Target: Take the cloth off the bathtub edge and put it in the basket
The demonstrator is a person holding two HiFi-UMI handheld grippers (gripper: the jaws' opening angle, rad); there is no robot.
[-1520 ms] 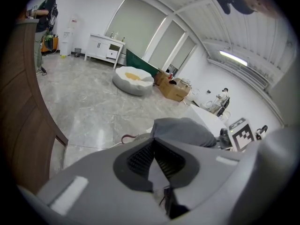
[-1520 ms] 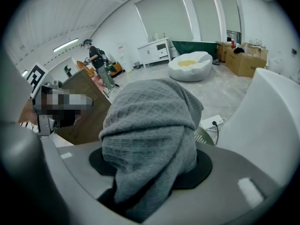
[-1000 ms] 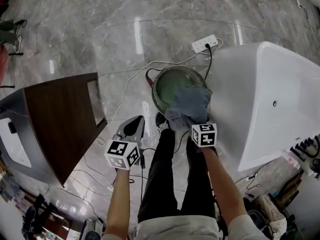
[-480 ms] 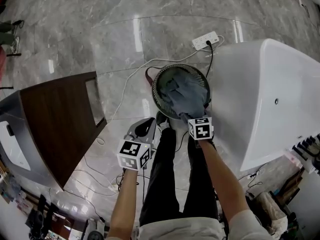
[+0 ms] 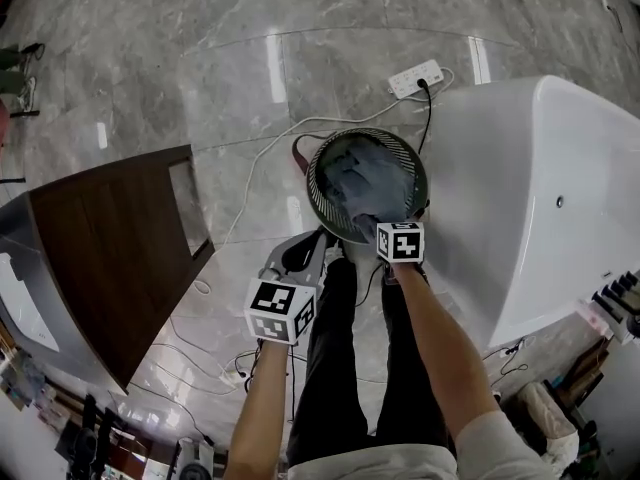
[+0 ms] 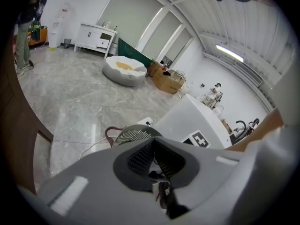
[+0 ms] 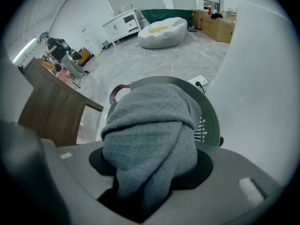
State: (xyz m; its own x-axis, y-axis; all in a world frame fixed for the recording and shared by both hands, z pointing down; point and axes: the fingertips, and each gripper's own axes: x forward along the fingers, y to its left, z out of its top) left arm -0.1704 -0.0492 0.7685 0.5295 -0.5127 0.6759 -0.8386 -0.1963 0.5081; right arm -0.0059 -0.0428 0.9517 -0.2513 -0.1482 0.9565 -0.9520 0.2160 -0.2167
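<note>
The right gripper (image 5: pixel 385 226), pinching the knitted grey cloth (image 5: pixel 362 180), has dropped from above the rim into the round, slatted green basket (image 5: pixel 322 158) on the glossy marble floor, left of the smooth white bathtub (image 5: pixel 530 188); release looks next; the left gripper (image 5: pixel 312 240), pressed together and empty, hangs nearby.

Left hand-held gripper (image 5: pixel 320 235) closed, right (image 5: pixel 377 220) clamped.
</note>
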